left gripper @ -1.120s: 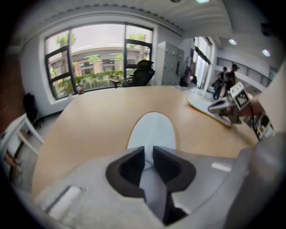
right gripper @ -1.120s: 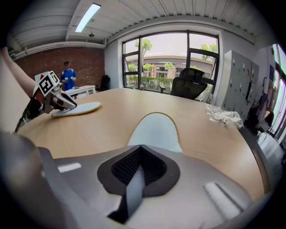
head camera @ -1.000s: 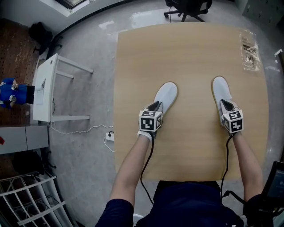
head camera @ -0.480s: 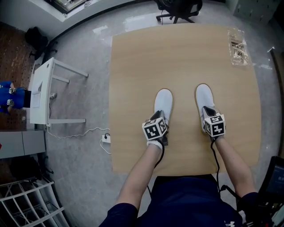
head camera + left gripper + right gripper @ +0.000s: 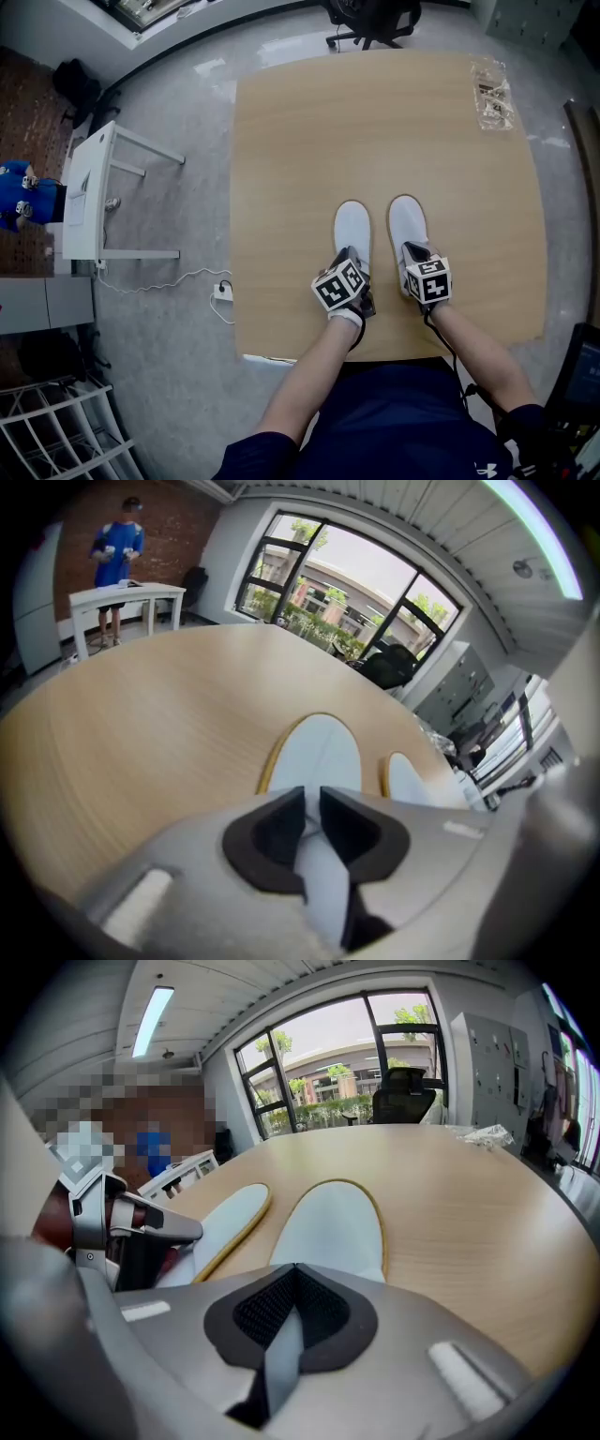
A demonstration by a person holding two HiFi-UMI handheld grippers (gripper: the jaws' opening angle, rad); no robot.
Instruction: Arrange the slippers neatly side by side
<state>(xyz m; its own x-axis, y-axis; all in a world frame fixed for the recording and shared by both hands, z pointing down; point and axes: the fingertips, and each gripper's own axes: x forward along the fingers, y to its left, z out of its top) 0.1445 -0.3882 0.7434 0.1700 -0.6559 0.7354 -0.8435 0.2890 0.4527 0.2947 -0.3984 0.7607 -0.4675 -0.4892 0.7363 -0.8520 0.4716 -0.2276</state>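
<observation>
We hold both slippers at their heels. The left gripper (image 5: 312,810) has its jaws pressed together on a fold of the heel of the left white cloth slipper with a tan sole edge (image 5: 352,228). The right gripper (image 5: 292,1283) pinches the heel of the right white cloth slipper (image 5: 406,222) in the same way.

Both slippers lie flat on the light wooden table (image 5: 375,122), in its 6 o'clock part near the front edge. Their toes point to 12 o'clock and only a narrow strip of wood shows between them. A crinkled clear plastic bag (image 5: 492,94) lies at the 1 o'clock corner, well apart.

We judge that the pair is nearly arranged. The right toe seems to reach a little further toward 12 o'clock, so a small slide along the table, not a lift, should bring the toes level while the soles stay flat and parallel. The cloth is soft and may follow the pads. We should therefore open the jaws fully before we draw the grippers back toward 6 o'clock, straight and low, so that neither heel turns.
</observation>
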